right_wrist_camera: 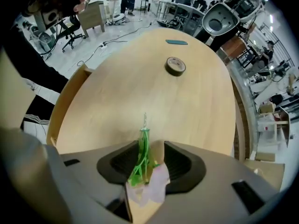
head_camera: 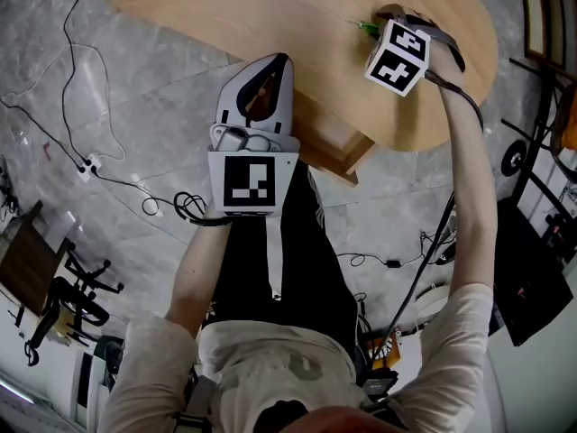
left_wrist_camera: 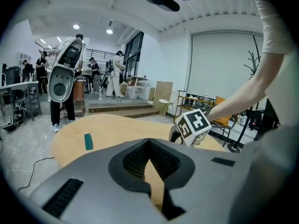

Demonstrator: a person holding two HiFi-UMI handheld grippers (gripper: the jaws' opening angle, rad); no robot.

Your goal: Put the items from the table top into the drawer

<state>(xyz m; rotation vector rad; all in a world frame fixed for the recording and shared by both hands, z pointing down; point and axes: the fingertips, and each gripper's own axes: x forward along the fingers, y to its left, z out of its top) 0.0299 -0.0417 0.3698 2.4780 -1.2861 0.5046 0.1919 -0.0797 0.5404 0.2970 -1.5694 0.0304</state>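
A green tassel-like item (right_wrist_camera: pixel 140 164) lay on the wooden table (right_wrist_camera: pixel 196 106) between the half-open jaws of the right gripper (right_wrist_camera: pixel 149 143), which pointed down from an outstretched arm near the table's rounded end. Bare tabletop ran beyond it to a tape roll (right_wrist_camera: pixel 175 66). The left gripper (left_wrist_camera: pixel 150 143), jaws together and empty, hovered beside the open drawer (head_camera: pixel 343 147).

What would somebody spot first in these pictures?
Probably the bright green stringy tassel with a pale pink scrap, lying on the oval wooden table between the right gripper's parted jaws. Next, the black-and-white marker cube on that gripper, then the dark tape roll farther along the table.
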